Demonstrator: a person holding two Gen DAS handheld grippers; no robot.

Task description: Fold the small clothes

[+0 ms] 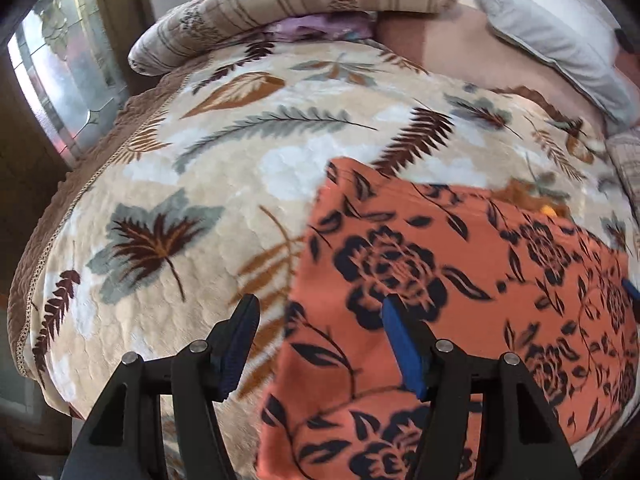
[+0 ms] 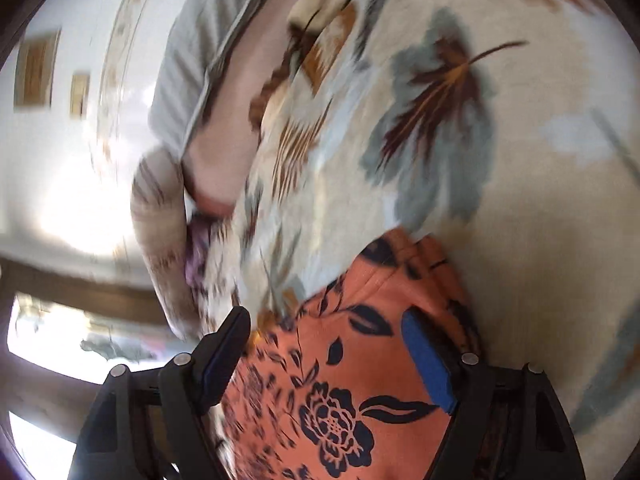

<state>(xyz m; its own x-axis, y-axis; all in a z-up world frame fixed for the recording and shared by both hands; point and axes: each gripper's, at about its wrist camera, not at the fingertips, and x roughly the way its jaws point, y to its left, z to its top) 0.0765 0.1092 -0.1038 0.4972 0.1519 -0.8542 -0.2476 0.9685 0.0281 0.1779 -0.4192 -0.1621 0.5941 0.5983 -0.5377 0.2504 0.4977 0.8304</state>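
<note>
Orange floral garment [image 1: 460, 288] laid flat on leaf-print blanket [image 1: 208, 184] (bed). Left gripper [image 1: 320, 344] held agape over garment's left edge, nothing clamped. Right gripper [image 2: 328, 356] spread wide above garment, nothing pinched; view blurred.

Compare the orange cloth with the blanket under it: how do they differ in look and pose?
The orange cloth has dark navy roses and vines; the blanket is cream with brown and grey-green leaves. The orange cloth is smaller and lies on top; the blanket spreads across the bed beneath it. The blanket looks plush; the orange cloth looks thinner. Both carry plant patterns.
</note>
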